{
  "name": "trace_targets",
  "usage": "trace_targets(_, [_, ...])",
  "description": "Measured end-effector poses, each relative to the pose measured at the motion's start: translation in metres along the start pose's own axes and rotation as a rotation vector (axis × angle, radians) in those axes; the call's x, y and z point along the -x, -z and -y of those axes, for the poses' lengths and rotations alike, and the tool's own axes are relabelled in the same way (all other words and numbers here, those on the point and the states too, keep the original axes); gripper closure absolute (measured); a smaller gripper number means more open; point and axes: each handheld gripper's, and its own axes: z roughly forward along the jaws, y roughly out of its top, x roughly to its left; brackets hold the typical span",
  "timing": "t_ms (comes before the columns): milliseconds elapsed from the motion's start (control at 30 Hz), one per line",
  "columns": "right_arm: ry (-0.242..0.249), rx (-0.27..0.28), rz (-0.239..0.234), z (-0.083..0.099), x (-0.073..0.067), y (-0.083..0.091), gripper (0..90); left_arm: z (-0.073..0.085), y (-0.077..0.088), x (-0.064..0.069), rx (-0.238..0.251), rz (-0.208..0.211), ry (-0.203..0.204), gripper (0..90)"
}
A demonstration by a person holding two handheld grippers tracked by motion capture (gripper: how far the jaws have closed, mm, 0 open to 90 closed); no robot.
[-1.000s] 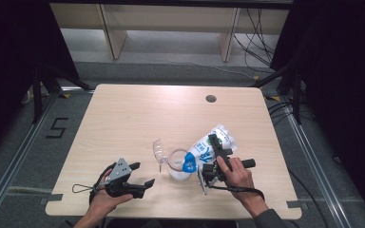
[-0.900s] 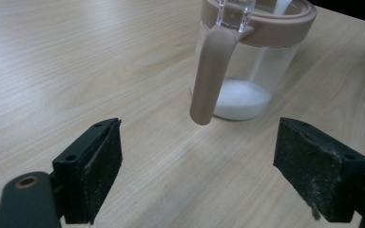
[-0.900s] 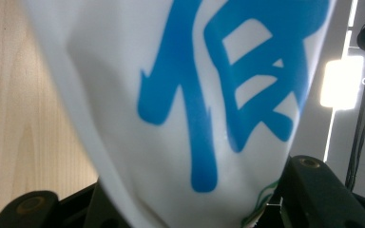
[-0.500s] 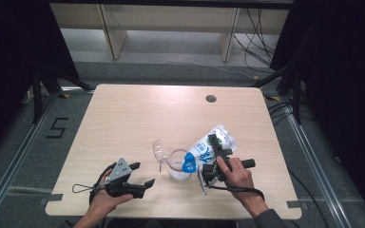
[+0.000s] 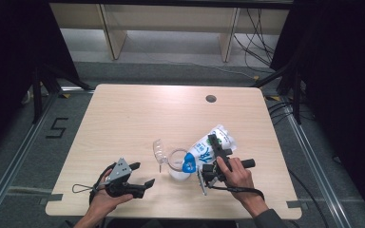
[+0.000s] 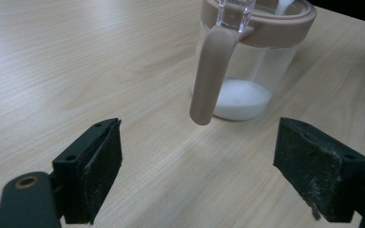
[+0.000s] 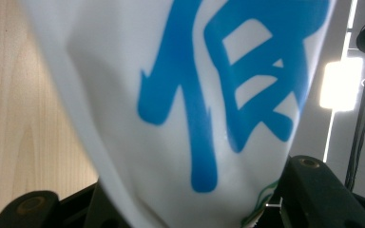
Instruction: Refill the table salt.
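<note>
The right gripper (image 5: 217,154) had its fingers clamped on a white-and-blue bag (image 5: 208,149) tilted over the clear jar (image 5: 178,163), while the left gripper (image 5: 140,175) rested near the jar on the worktop (image 5: 138,114), fingers apart.

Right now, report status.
Right hand-held gripper shut on white bag, tipped over jar. Left hand-held gripper open, empty. Nothing blocking.

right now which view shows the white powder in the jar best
The left gripper view: the white powder lies heaped at the bottom of the clear jar. In the high view the jar is small and the tilted bag overlaps its rim. The right gripper view gives the bag's blue print.
</note>
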Motion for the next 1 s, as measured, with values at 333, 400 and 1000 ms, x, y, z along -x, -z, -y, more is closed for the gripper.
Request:
trace_targets(333, [0.0,-0.003,0.002,0.0,0.0003,0.0005,56.2,-0.0001,0.0,-0.0001,0.0,0.0,-0.001,15.9])
trace_targets(400, [0.0,-0.001,0.001,0.0,0.0002,0.0003,56.2,0.0,0.0001,-0.0001,0.0,0.0,0.0,15.9])
trace_targets(1000, [0.005,-0.003,0.006,-0.0002,0.0003,-0.0002,56.5,-0.0001,0.0002,0.0002,-0.005,-0.003,-0.002,15.9])
